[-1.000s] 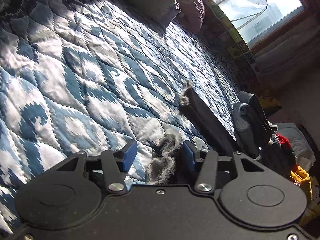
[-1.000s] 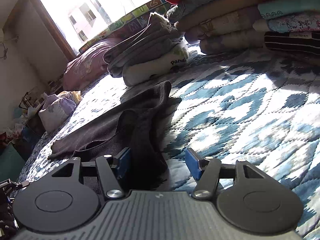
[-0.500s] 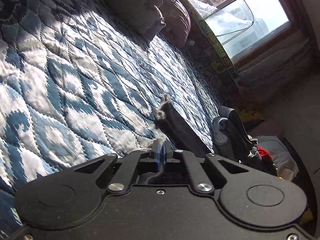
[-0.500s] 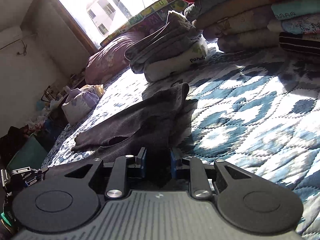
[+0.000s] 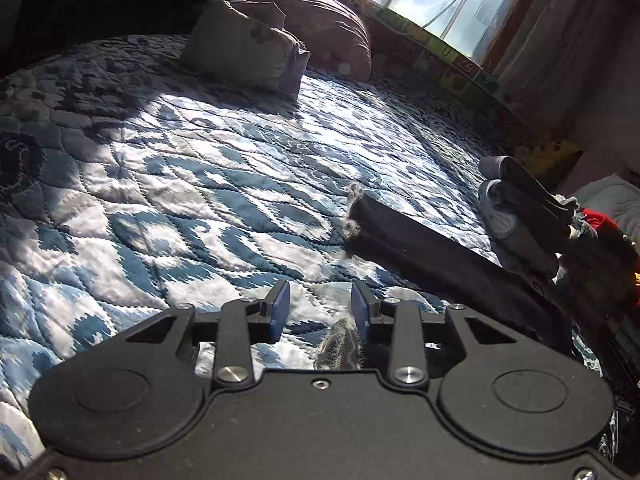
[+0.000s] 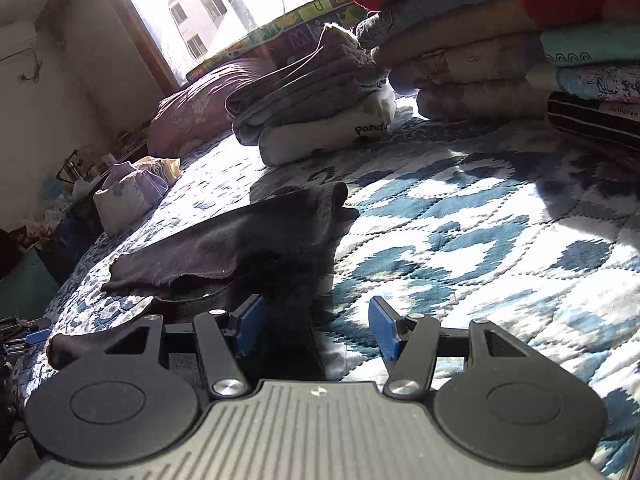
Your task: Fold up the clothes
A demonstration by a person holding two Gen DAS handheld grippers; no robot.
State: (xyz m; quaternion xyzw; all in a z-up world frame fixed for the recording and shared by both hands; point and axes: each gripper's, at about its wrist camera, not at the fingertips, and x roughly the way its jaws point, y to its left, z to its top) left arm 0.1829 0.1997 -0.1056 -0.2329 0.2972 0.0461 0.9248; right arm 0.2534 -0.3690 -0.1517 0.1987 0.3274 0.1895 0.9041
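Left wrist view: left gripper point(image 5: 320, 308) spread apart, blue pads point(image 5: 278, 312) clear of any cloth, low over the quilt point(image 5: 180, 200). Dark garment point(image 5: 432, 256) lay on the quilt ahead and to the right, long axis running from a frayed near-centre end out toward the right edge of the bed. A second frayed tip point(image 5: 340, 350) poked up just under the right pad, touching or not could not be told. Lower part of the garment hidden behind the gripper body. Folded pile point(image 5: 520, 216) stood beyond the garment's far end; pillows point(image 5: 248, 48) at the head of the bed, partly in shadow.

Right wrist view: right gripper point(image 6: 316, 324) likewise released, nothing pinched between its pads point(image 6: 384, 328). Garment point(image 6: 248, 248) stretched from between the fingers away toward a folded stack point(image 6: 316, 116), rumpled, one flap spreading left. Near end cut off under the gripper body; layering hard to make out in the dark cloth. Taller stack point(image 6: 500, 40) at upper right, cropped by the frame. Window point(image 6: 224, 4) overexposed.
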